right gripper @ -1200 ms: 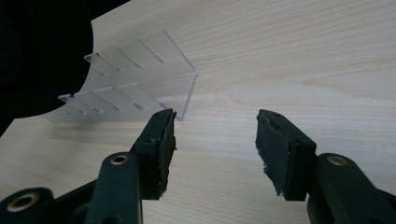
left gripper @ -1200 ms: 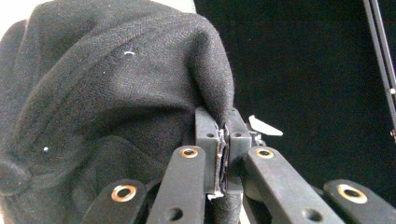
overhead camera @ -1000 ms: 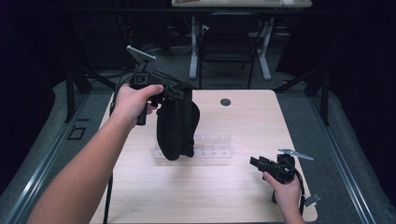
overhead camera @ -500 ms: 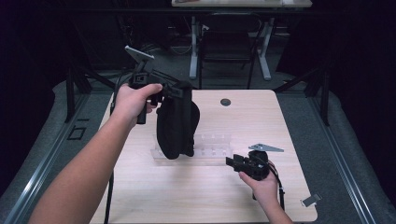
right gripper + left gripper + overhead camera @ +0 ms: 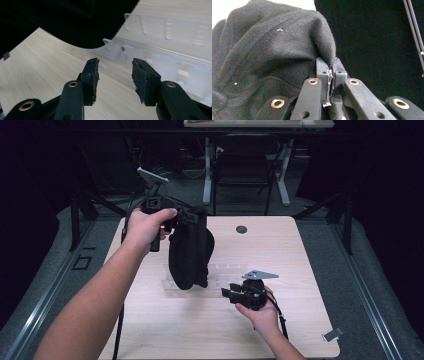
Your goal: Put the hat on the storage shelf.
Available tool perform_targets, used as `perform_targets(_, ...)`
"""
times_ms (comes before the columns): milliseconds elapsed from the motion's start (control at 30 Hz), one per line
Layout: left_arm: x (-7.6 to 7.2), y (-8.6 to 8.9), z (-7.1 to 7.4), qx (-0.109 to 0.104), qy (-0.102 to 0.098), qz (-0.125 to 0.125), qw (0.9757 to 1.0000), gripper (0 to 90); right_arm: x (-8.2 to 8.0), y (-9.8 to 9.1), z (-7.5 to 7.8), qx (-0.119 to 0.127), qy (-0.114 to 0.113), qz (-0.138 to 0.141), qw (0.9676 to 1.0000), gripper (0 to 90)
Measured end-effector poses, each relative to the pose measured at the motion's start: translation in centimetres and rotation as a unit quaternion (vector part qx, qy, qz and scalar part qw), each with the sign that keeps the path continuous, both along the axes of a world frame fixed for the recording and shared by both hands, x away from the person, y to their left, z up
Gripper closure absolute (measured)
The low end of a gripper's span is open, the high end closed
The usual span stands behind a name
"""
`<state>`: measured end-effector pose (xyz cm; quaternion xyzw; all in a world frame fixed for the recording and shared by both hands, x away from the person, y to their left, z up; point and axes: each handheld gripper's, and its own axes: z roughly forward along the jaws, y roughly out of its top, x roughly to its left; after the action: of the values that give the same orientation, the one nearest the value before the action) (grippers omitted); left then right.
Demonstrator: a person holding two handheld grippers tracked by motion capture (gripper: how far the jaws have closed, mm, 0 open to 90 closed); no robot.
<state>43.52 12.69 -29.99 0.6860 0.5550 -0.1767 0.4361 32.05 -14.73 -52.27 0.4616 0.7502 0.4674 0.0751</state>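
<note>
1. The left gripper (image 5: 192,215) is clamped on an upper fold of a black knitted cloth garment (image 5: 189,251). In the left gripper view its jaws stand pressed together with the dark fabric (image 5: 272,57) pinched between the pads. The hold is high, so the garment hangs free in a long drape, and its lower end reaches down to the table.

2. The garment hangs over the left half of the light wooden table (image 5: 300,270). Its bottom lies against or just in front of a clear acrylic rack with upright dividers (image 5: 225,276). Whether the cloth touches the rack I cannot tell.

3. The right gripper (image 5: 227,293) sits low over the table, just beside the front of the rack, and points left toward the hanging hem. In the right gripper view its jaws stand moderately apart around nothing, with the rack's clear wall (image 5: 160,56) close ahead and the dark garment (image 5: 75,22) above and beyond it.

4. My reading is that the lifted hold keeps the cloth taut and exposes its lower edge, so that the open right gripper can take a second hold there.

5. In the way: the rack stands between the right gripper and part of the hem, and its thin clear edges are easy to knock or to pinch by mistake.

6. Elsewhere, a small dark round mark (image 5: 241,229) lies on the far part of the table, and a small grey clip-like piece (image 5: 333,334) lies near the near right corner, both well apart from the work.
</note>
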Motion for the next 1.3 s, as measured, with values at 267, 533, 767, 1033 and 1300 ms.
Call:
perform_targets(267,0.0,0.1,0.0,0.002,-0.003,-0.002,1.0,87.9,0.2,2.5,-0.1,-0.022,-0.012,0.021,0.9995,54.6)
perform_targets(533,0.0,0.2,0.0,0.0,0.0,0.002,1.0,87.9,0.5,3.9,-0.2,-0.02,-0.014,0.03,0.9992,53.7)
perform_targets(767,0.0,0.2,0.0,0.0,-0.001,0.004,1.0,87.9,0.6,5.4,0.1,-0.029,-0.024,0.042,0.9984,53.1)
perform_targets(1033,0.1,0.1,-0.1,-0.001,-0.003,0.003,1.0,87.9,0.8,7.0,0.3,-0.044,-0.036,0.05,0.9971,51.4)
perform_targets(1300,0.2,-0.7,-0.3,-0.015,0.002,0.004,0.9999,87.9,1.1,7.2,0.5,-0.052,-0.048,0.032,0.997,62.0)
